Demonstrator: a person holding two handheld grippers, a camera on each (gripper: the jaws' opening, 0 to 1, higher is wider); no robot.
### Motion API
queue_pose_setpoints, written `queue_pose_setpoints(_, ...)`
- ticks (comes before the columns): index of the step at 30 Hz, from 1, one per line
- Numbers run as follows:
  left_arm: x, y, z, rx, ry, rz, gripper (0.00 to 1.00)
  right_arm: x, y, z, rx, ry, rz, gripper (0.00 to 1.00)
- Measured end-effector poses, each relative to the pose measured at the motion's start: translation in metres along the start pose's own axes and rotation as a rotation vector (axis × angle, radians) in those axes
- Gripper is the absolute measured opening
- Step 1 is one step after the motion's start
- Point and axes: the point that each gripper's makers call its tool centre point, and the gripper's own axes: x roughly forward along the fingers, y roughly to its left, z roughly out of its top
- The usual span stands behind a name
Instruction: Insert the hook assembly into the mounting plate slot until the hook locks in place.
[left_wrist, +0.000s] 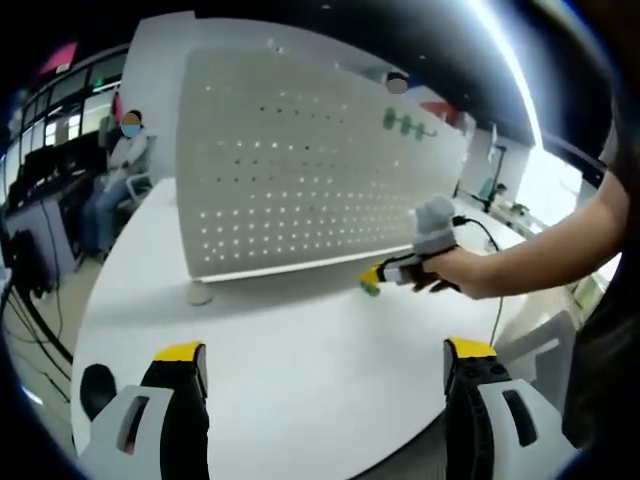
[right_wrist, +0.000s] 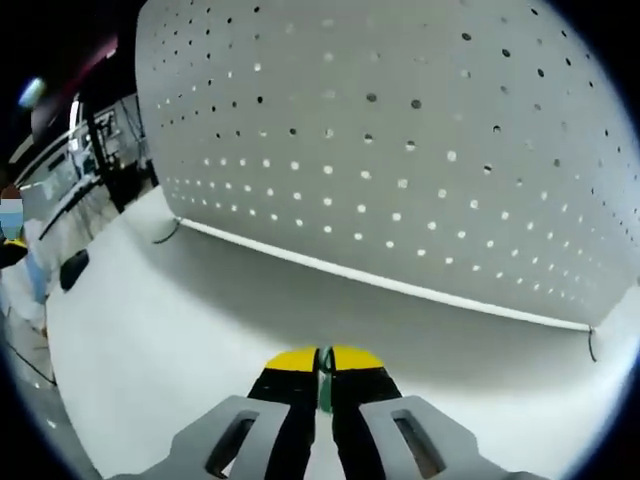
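Note:
A white pegboard (left_wrist: 310, 170) stands upright on the white table (left_wrist: 300, 350); it is the mounting plate, and it rises close in front in the right gripper view (right_wrist: 400, 150). My right gripper (right_wrist: 325, 360) is shut on a thin green hook piece (right_wrist: 325, 392) held between its yellow tips. In the left gripper view a hand holds that right gripper (left_wrist: 375, 277) low near the board's right end, with the green hook (left_wrist: 371, 290) at its tip. My left gripper (left_wrist: 325, 350) is open with nothing between its jaws, well back from the board. Green hooks (left_wrist: 408, 125) hang high on the board's right.
A round white foot (left_wrist: 200, 293) props the board's left end. A black object (left_wrist: 95, 385) lies near the table's left edge and also appears as a dark object (right_wrist: 73, 268). A person (left_wrist: 120, 165) sits behind on the left. A cable (left_wrist: 495, 240) trails from the right gripper.

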Motion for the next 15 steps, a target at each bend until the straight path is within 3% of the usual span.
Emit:
queue_pose_setpoints(7,0.0,-0.003,0.006,0.016,-0.015,-0.007,1.0,-0.003,0.002,0.0,-0.042,-0.009,0.012,0.0)
queue_pose_setpoints(15,-0.005,-0.005,0.016,0.028,-0.046,-0.003,1.0,-0.011,0.005,0.011,-0.025,-0.047,0.023,0.0)
